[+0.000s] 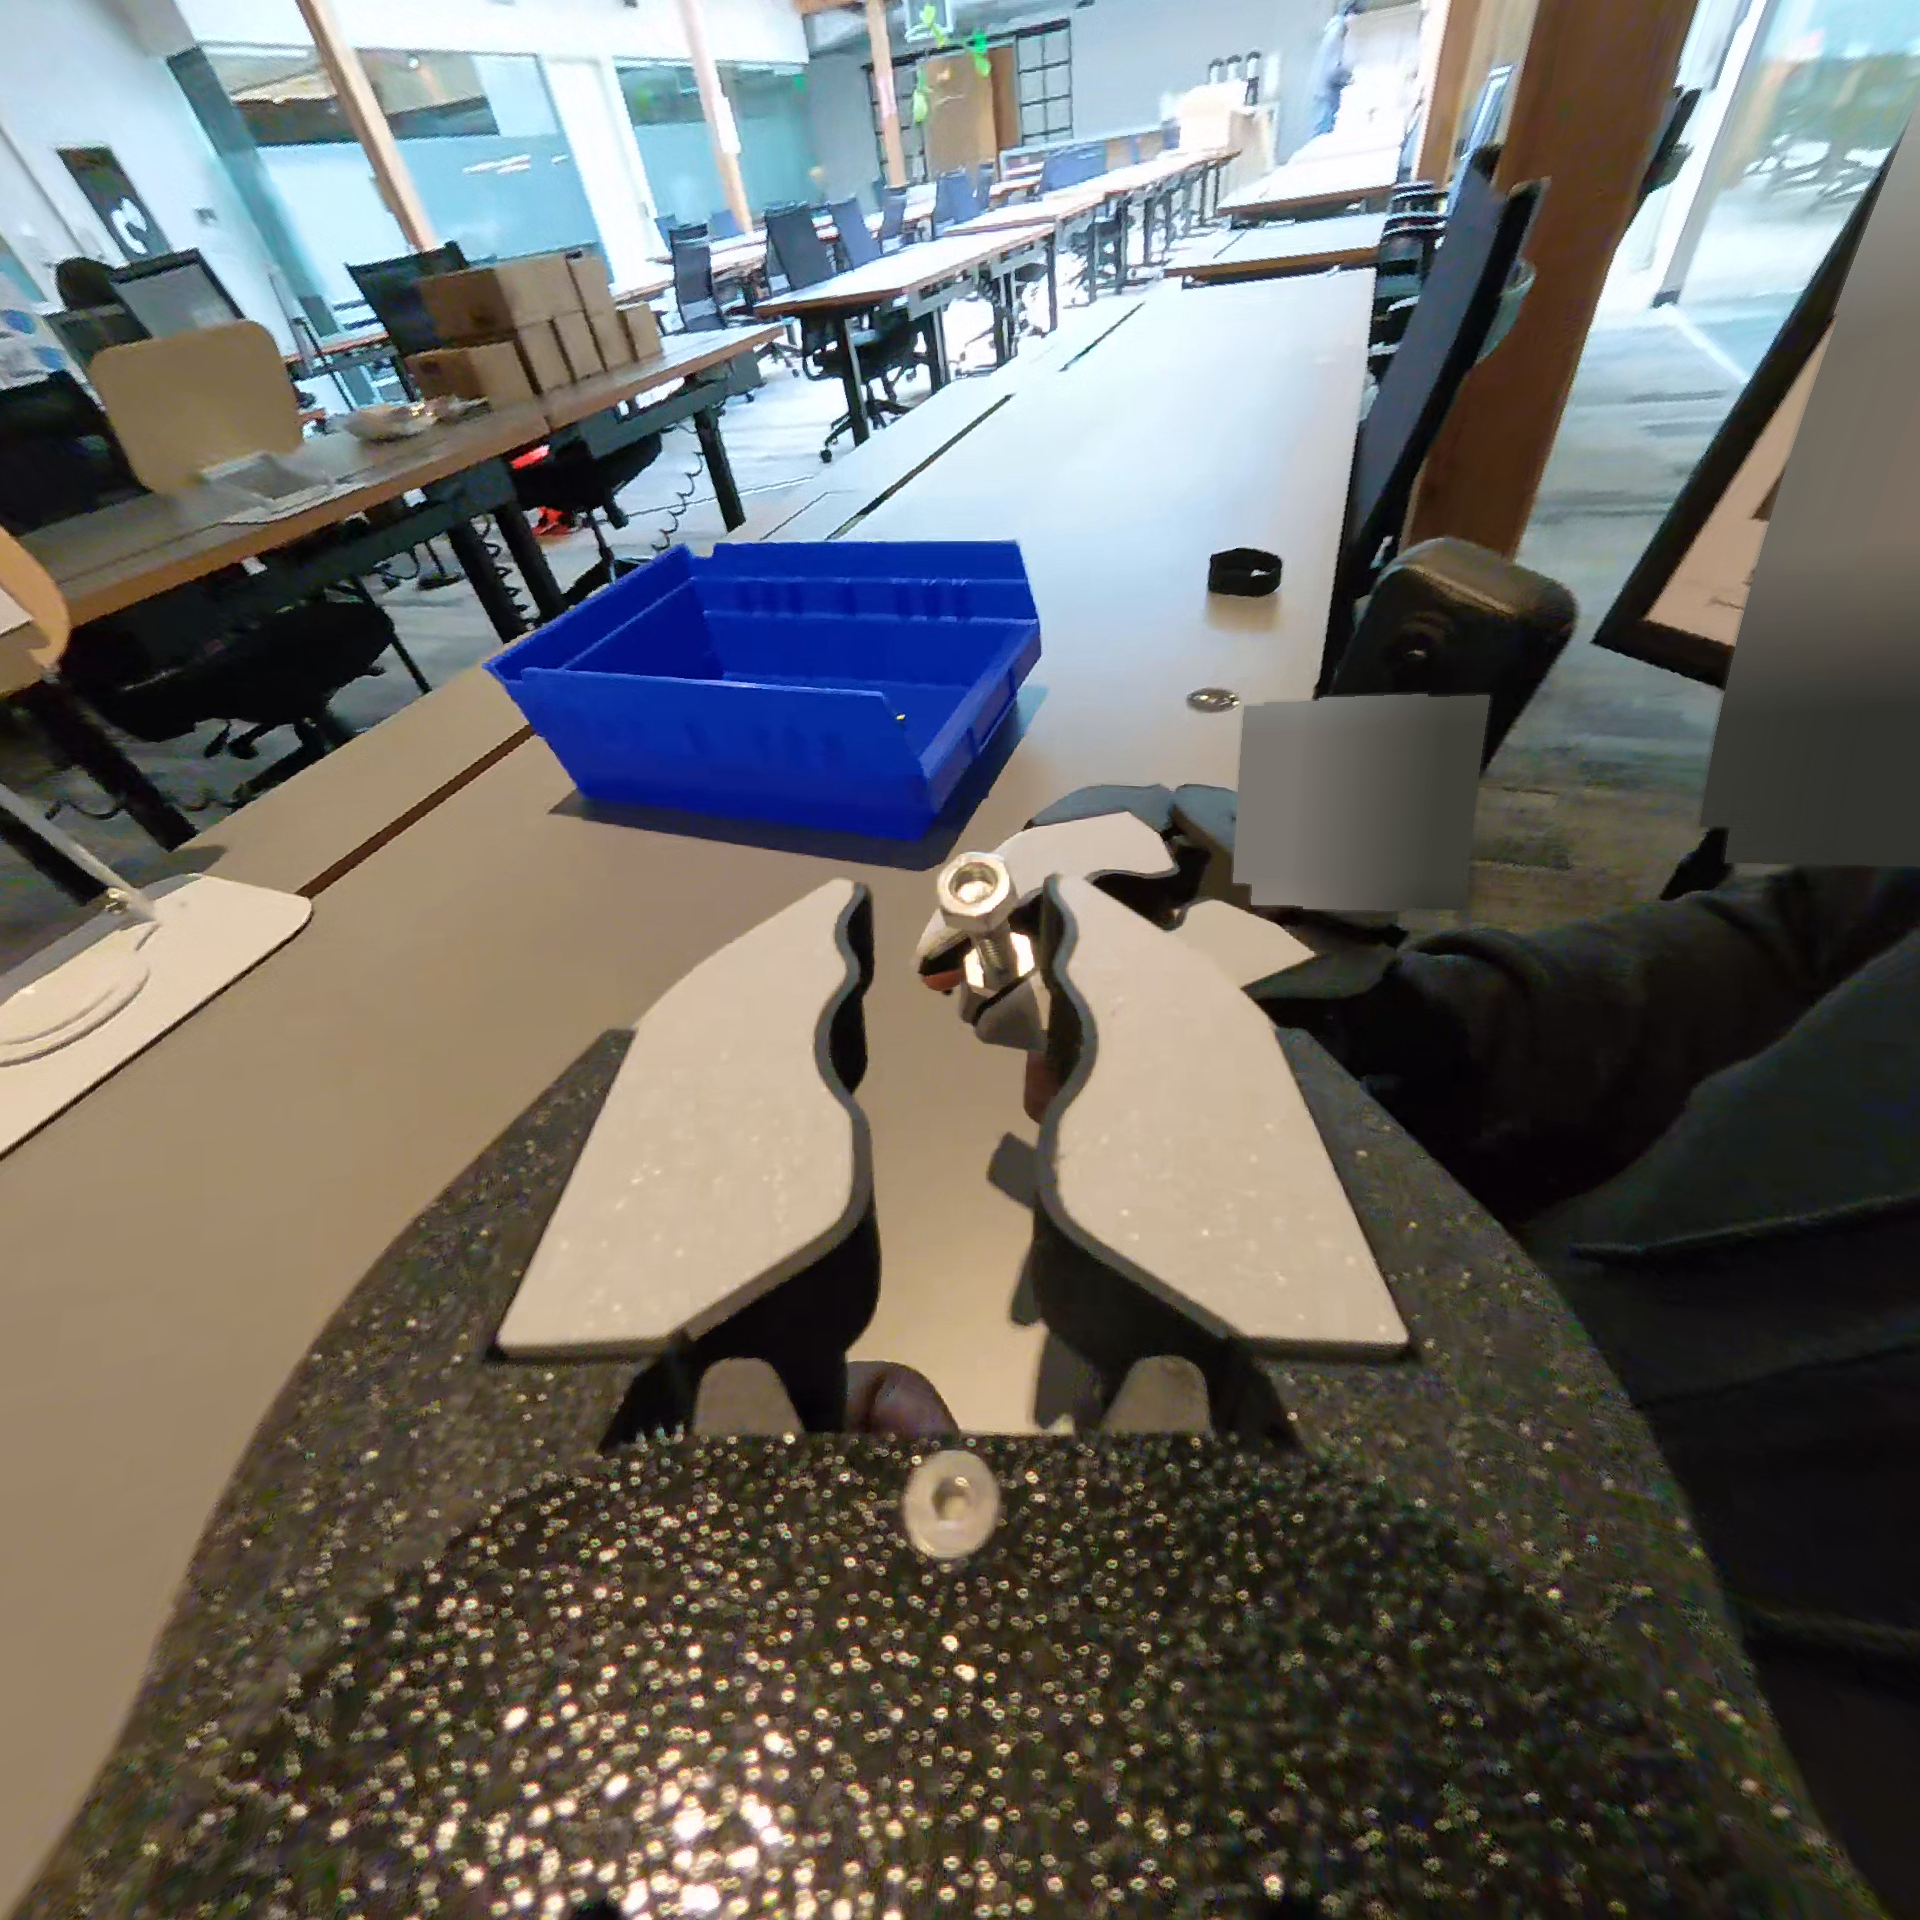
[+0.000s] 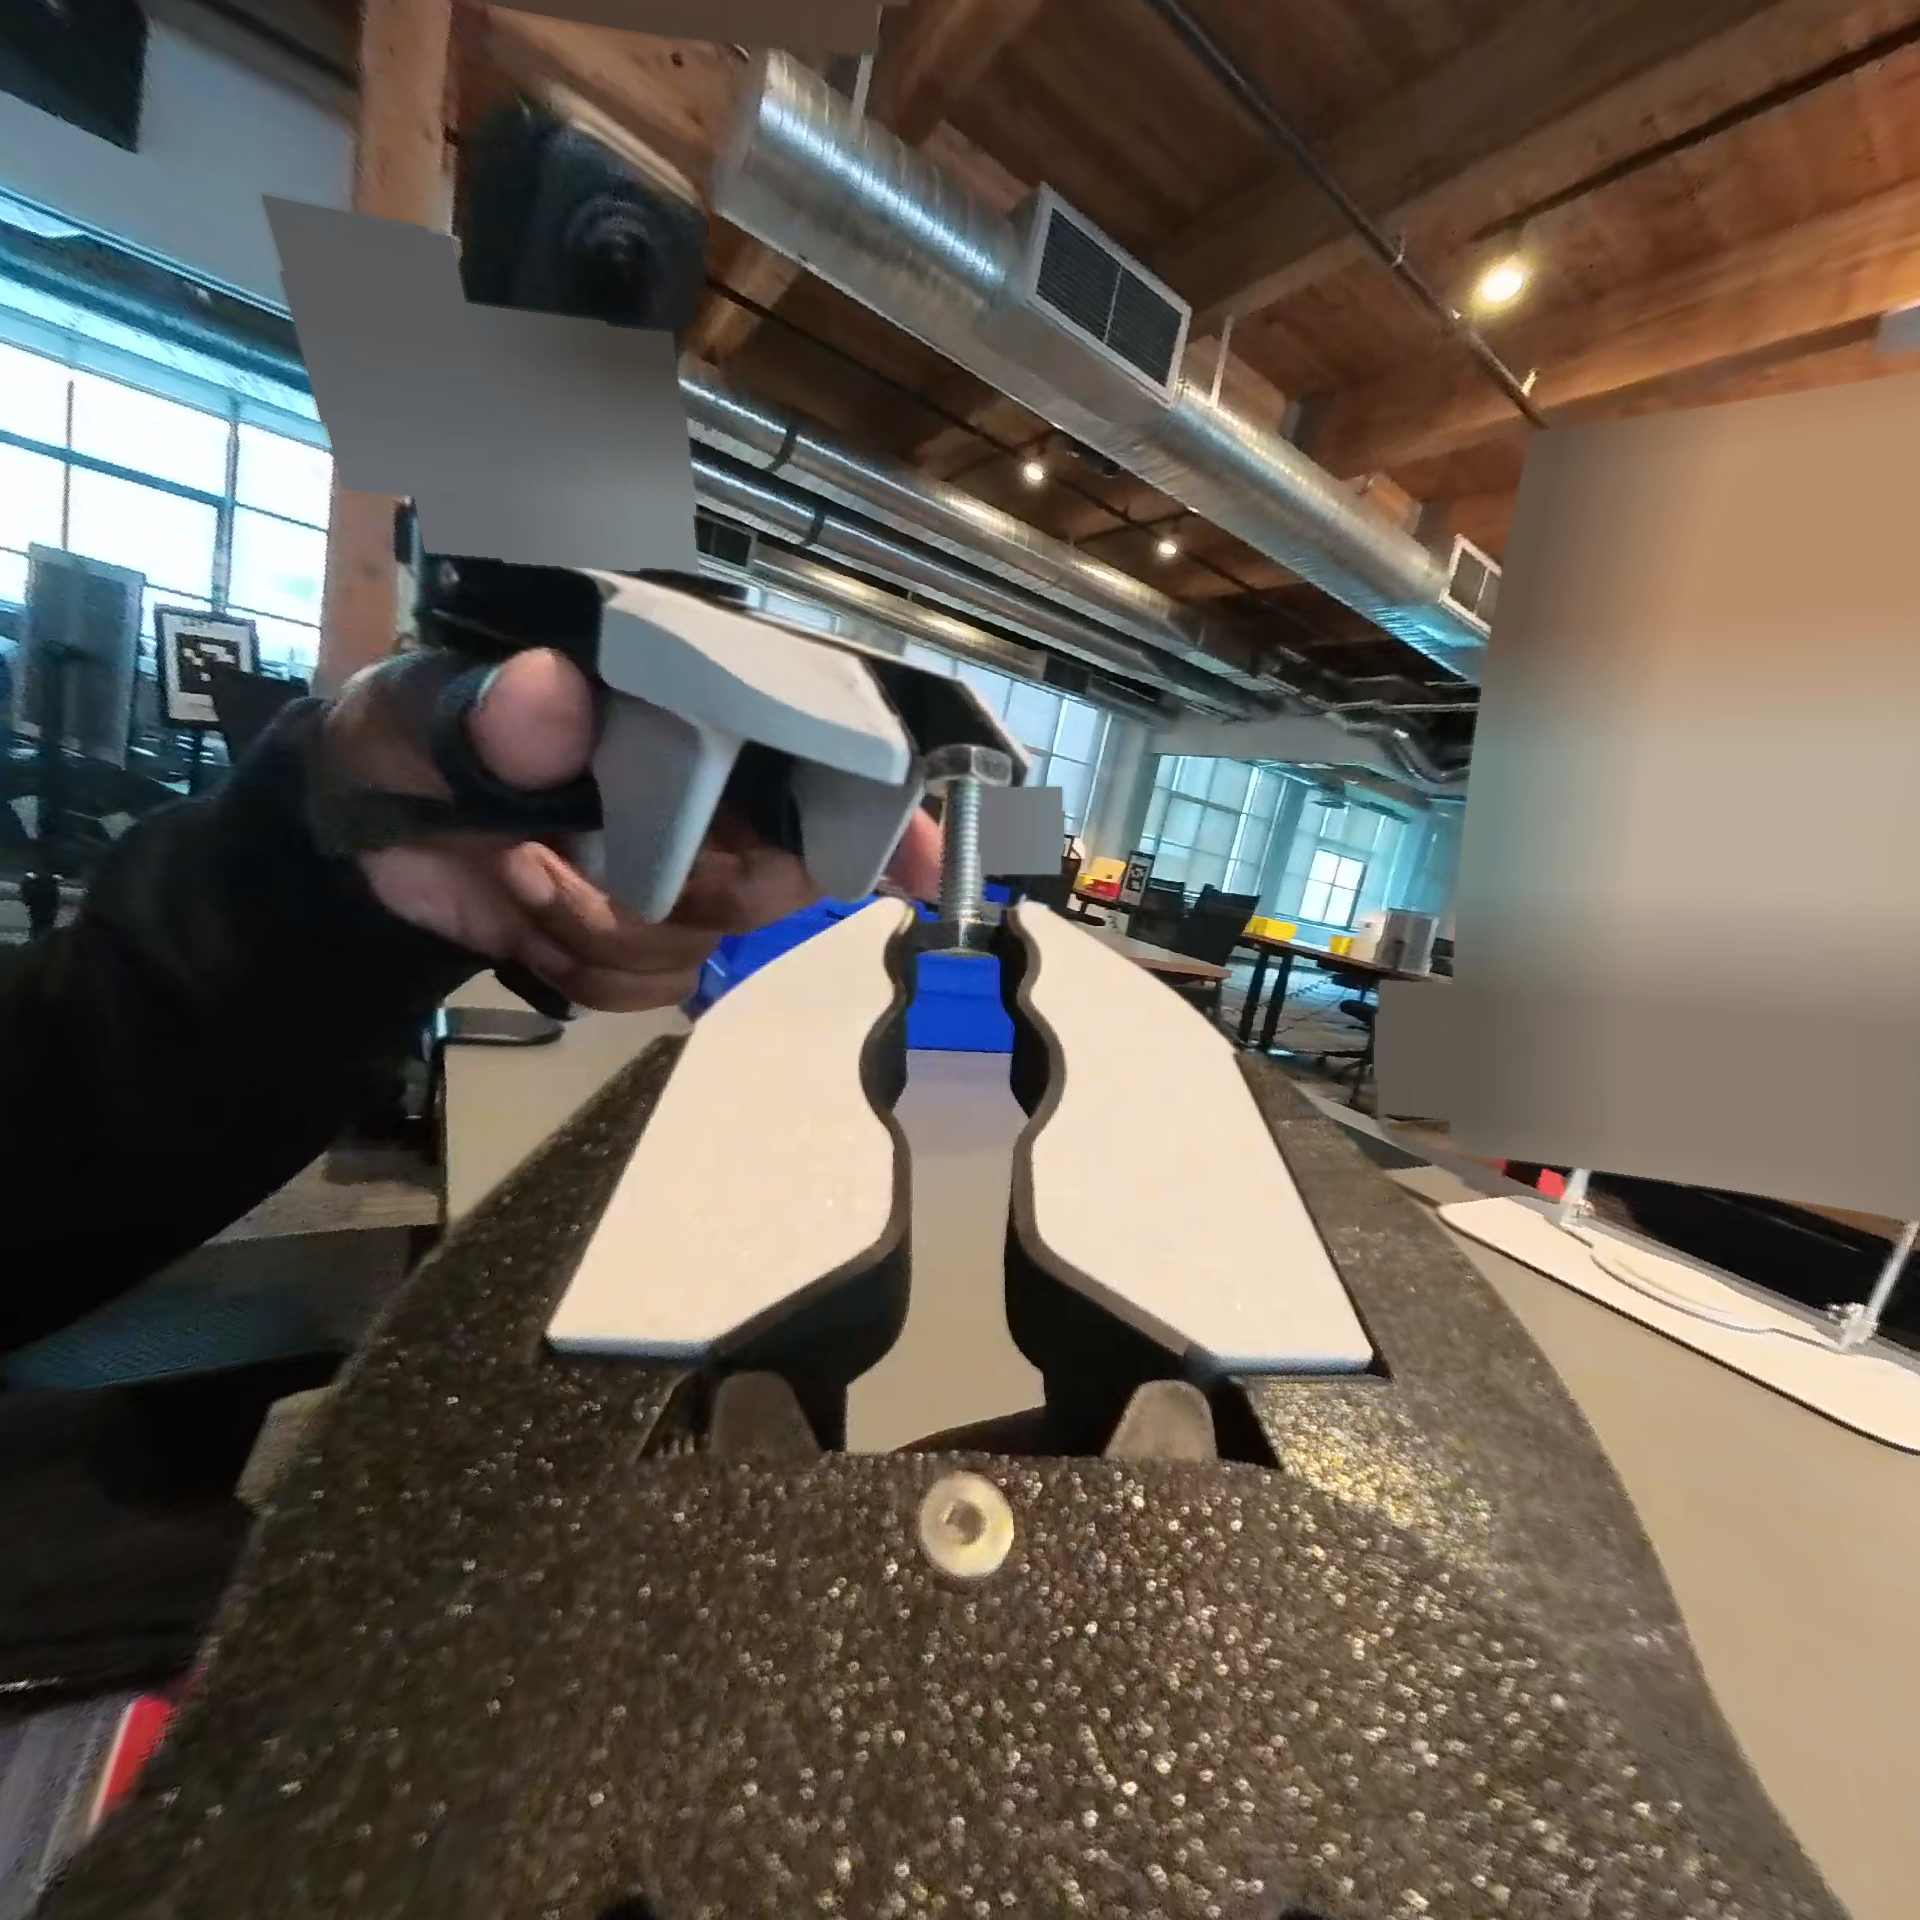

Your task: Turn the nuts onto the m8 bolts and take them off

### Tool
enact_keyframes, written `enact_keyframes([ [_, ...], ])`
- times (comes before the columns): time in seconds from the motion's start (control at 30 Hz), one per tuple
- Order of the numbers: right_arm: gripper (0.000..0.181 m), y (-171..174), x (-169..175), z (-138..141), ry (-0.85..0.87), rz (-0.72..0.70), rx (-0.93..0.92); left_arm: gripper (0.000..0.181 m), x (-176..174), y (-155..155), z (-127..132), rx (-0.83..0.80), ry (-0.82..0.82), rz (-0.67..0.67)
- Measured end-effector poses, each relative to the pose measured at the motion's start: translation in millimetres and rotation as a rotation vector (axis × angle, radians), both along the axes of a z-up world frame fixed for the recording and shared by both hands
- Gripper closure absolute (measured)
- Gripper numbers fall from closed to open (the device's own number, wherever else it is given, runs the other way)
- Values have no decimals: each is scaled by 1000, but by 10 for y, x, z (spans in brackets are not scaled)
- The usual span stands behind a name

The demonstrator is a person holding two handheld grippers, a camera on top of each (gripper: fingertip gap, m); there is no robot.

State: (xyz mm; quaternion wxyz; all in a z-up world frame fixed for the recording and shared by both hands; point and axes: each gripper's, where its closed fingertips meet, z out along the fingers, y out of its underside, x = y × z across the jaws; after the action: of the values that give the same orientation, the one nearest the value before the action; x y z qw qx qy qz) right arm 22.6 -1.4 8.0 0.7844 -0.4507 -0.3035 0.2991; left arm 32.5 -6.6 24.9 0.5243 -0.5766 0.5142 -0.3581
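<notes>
Right gripper (image 2: 958, 920) fingers closed on the nut (image 2: 962, 928) at the bolt's (image 2: 961, 842) lower end, left gripper (image 1: 956, 940) fingers parted beside the bolt above the table (image 1: 416, 997); rotate coaxially, avoiding cross-threading.

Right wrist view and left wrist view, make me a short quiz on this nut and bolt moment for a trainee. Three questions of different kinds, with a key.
1. True or false: the left gripper has its jaws shut.
2. Multiple choice: the right gripper has its jaws closed on A) the head of the bolt, B) the nut, C) nothing.
3. Fill in: in the right wrist view, the bolt stands with its head pointing ____.

Key: 1 false, the jaws stand apart; 2 B; 3 up.
</notes>
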Motion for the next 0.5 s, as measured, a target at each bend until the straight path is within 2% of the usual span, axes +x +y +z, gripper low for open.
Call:
enact_keyframes([
  [0.17, 167, 13, -14, -18, -25, -40, 19, 166, 33, -18, -34, -8, 3, -19],
  [0.27, 167, 2, -30, -29, -24, -17, 9, 166, 26, -27, -40, 34, 9, -59],
  [0.33, 167, -37, -55, -28, -5, 59, -20, 166, 17, -67, -33, 92, 3, -120],
  [0.5, 167, -249, -154, -28, 58, 403, -145, 166, -48, -246, -32, 224, -65, -352],
])
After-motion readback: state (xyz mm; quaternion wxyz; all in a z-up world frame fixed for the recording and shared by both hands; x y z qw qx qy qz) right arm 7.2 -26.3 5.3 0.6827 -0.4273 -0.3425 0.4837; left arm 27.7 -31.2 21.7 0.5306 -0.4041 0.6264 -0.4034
